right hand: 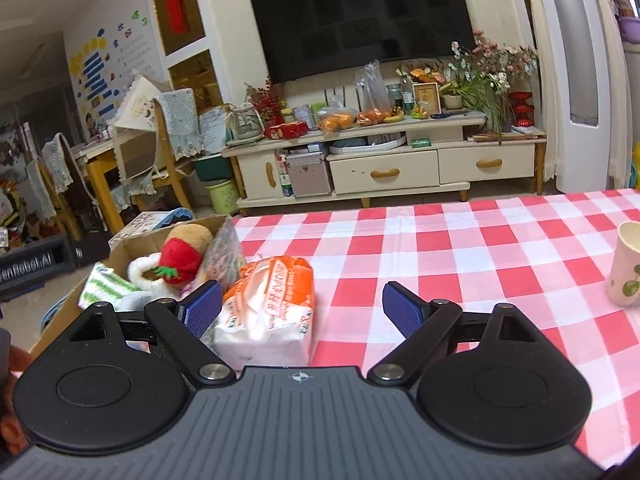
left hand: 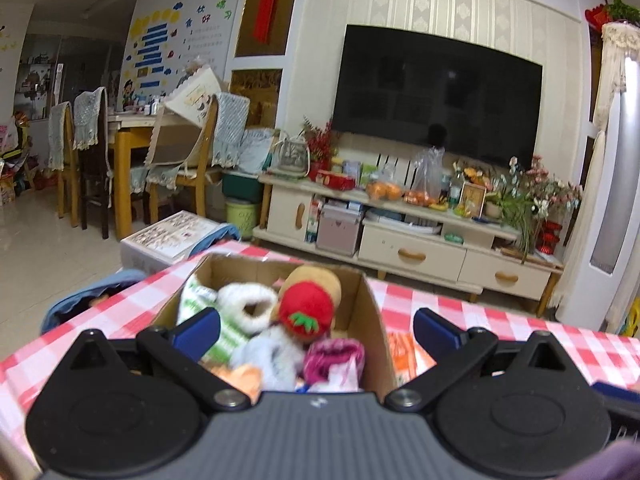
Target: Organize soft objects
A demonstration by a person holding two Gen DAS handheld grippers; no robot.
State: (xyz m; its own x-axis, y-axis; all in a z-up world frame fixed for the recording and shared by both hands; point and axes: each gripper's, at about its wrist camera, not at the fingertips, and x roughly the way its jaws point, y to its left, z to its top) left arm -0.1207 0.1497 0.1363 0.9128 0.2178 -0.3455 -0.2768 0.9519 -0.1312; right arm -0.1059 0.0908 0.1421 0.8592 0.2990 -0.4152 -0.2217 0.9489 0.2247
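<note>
left claw (left hand: 316, 330) | right claw (right hand: 302, 307) | black arms, blue pads, grey ribbed base

I see plain matt brown cardboard in the box (left hand: 372, 320), rough at its cut edges. Inside it, the strawberry toy (left hand: 306, 312) looks like fuzzy red plush, and the white sock (left hand: 248, 306) beside it is fluffy knit. The tissue pack (right hand: 268, 312) wears glossy, crinkled plastic film (orange print over white). The checked tablecloth (right hand: 460, 248) reads as smooth with a faint sheen. My right gripper (right hand: 302, 312) has 2 blue pads (right hand: 400, 310) with a fine dimpled texture on matt black plastic arms; the cup (right hand: 626, 268) looks smooth and matt.
</note>
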